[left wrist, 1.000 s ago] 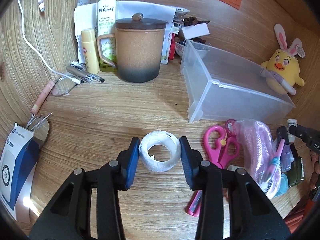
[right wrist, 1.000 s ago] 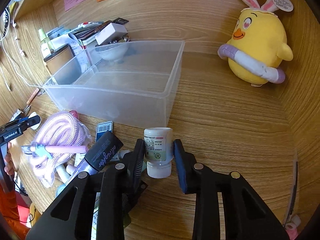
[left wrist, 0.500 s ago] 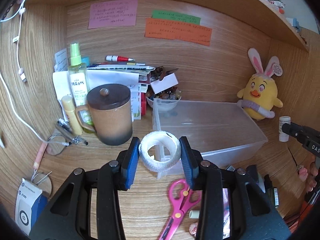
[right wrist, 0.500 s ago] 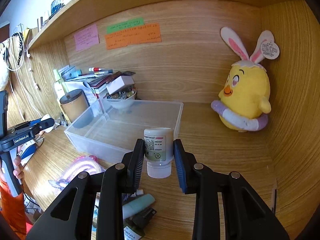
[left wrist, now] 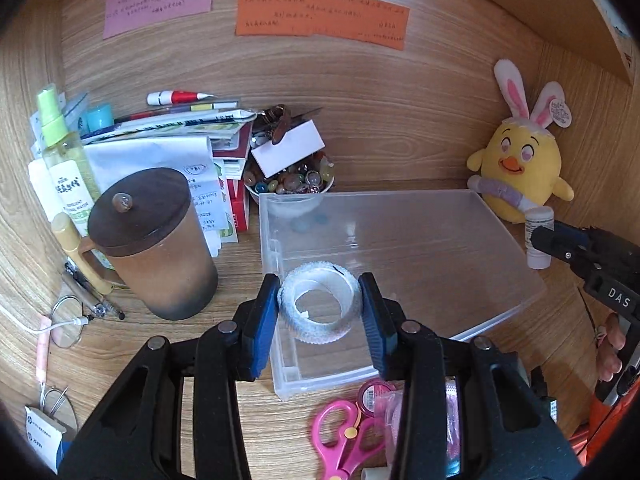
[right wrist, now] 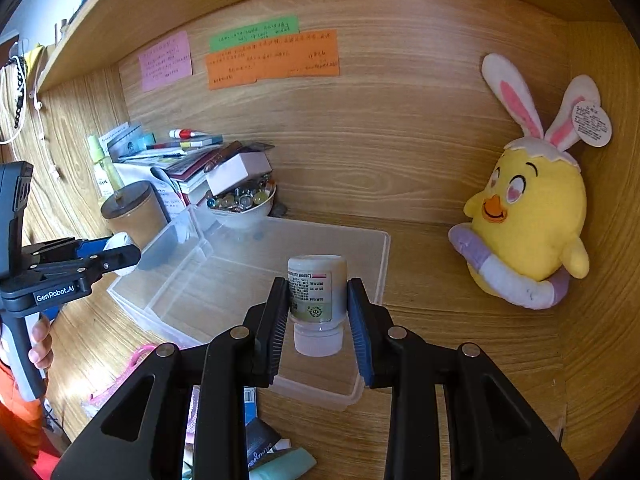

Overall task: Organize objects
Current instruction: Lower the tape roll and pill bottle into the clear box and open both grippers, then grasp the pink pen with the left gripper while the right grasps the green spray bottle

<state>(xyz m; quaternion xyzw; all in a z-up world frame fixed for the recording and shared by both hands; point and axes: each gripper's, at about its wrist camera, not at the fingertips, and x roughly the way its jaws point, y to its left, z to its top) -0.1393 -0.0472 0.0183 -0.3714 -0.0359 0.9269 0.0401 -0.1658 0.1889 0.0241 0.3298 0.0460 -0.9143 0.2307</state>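
- The left wrist view looks forward along its own black tongs [left wrist: 320, 312], from above the near left corner of the clear plastic rectangular bin [left wrist: 400, 240], facing the wooden back wall and tilted down at the bench [left wrist: 120, 344].
- The right wrist view looks along its tongs [right wrist: 318, 312], near the bin's [right wrist: 240, 280] right end, facing the same wall.
- Both share the bin, the yellow plush chick with rabbit ears [left wrist: 520, 168] [right wrist: 532, 216] and the orange paper note [left wrist: 320, 14] [right wrist: 272, 60]; each sees the other's tongs.

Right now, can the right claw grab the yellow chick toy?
Probably not yet. The right claw is shut on the small white bottle, so it's full, though nothing stands between it and the chick toy.
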